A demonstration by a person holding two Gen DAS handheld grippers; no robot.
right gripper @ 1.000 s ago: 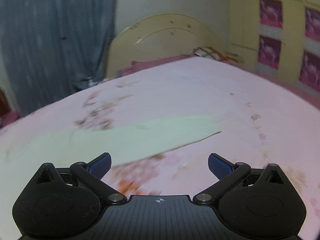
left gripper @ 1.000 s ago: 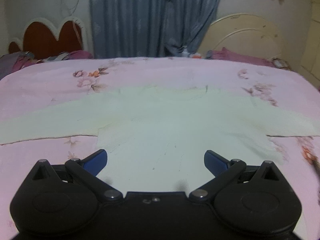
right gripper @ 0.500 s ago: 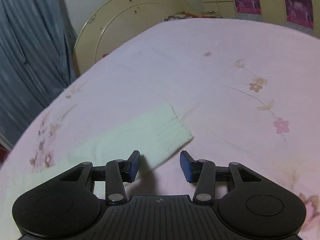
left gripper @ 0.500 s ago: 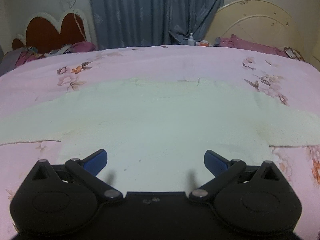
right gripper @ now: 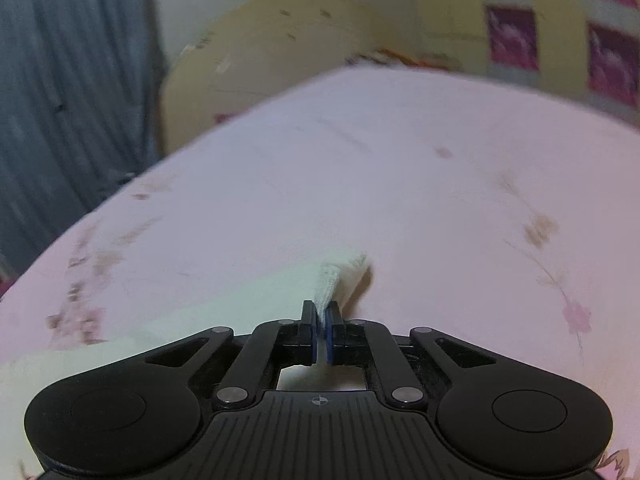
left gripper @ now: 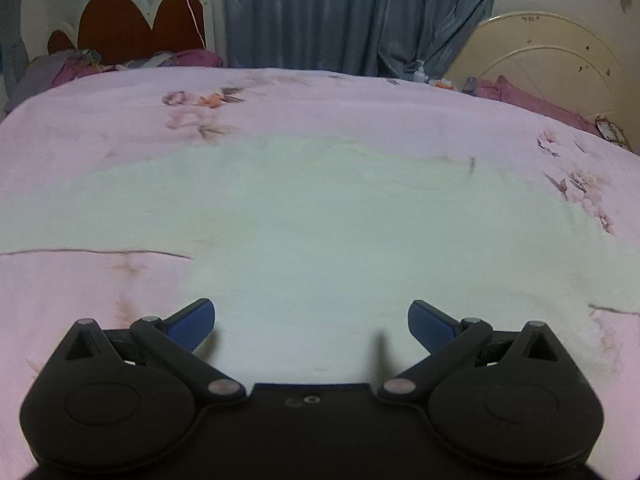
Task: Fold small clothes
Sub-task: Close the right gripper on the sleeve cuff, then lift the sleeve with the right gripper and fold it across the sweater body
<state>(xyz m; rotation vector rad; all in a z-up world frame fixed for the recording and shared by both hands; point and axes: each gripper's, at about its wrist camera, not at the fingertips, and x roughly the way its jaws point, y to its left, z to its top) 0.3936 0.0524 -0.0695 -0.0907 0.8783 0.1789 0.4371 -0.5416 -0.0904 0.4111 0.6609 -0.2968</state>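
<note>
A pale cream long-sleeved top (left gripper: 320, 220) lies flat on the pink bed, sleeves spread to both sides. My left gripper (left gripper: 312, 316) hovers open just above the lower part of its body, with nothing between the blue pads (left gripper: 192, 320). In the right wrist view the right sleeve (right gripper: 224, 300) runs in from the left. Its ribbed cuff (right gripper: 340, 276) is lifted into a small peak. My right gripper (right gripper: 320, 312) has its jaws closing tight on that cuff, and the fabric is pinched between the pads.
The pink floral bedsheet (left gripper: 360, 100) covers the whole bed. Behind it stand a red heart-shaped headboard (left gripper: 132, 28), a blue curtain (left gripper: 340, 12) and a cream headboard (left gripper: 548, 60). A yellow wardrobe with pink panels (right gripper: 560, 40) stands at the right.
The right gripper moved down to the sleeve end and went from wide open to shut on the cuff, lifting it. The left gripper dropped closer to the top and shifted left, still open.
</note>
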